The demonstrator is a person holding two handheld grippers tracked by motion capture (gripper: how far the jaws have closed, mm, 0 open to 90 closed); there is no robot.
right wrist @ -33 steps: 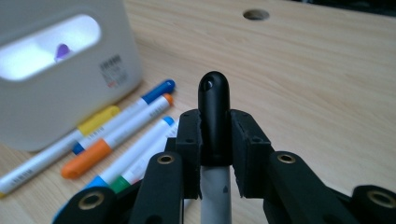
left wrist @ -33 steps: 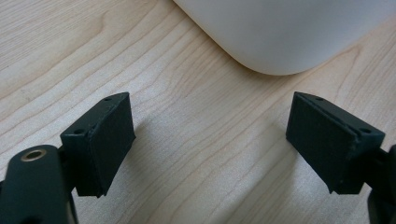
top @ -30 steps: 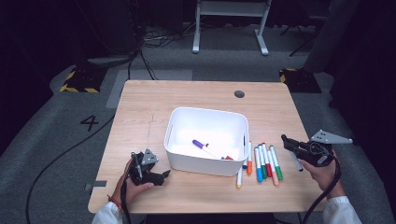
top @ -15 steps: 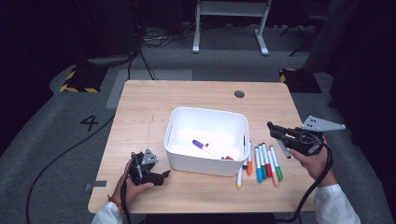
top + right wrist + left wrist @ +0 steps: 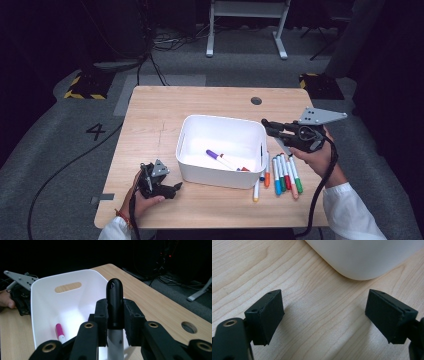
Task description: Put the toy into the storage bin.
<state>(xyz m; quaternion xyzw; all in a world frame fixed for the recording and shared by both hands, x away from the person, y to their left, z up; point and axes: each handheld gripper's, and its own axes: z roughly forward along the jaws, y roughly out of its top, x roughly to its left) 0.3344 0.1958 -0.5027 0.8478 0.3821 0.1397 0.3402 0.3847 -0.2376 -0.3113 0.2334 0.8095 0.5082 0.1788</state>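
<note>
**Inspector:** State of the right gripper?

**Assistant:** Its jaws are clamped on a black-capped marker with a white barrel, gripped just under the cap, cap end pointing forward. It hangs at the right rim of the white plastic bin, which already holds a purple-capped marker and at least one more.

**Inspector:** The risk?

**Assistant:** In my judgement, a release this close to the rim could let the marker strike the edge and bounce out onto the light wooden table, or fall among the row of coloured markers lying just beside the bin and scatter them.

**Inspector:** And the left gripper?

**Assistant:** Jaws wide apart, holding nothing, low over the table near the bin's corner. It steadies nothing, so a knock on the rim could shift the bin.
</note>
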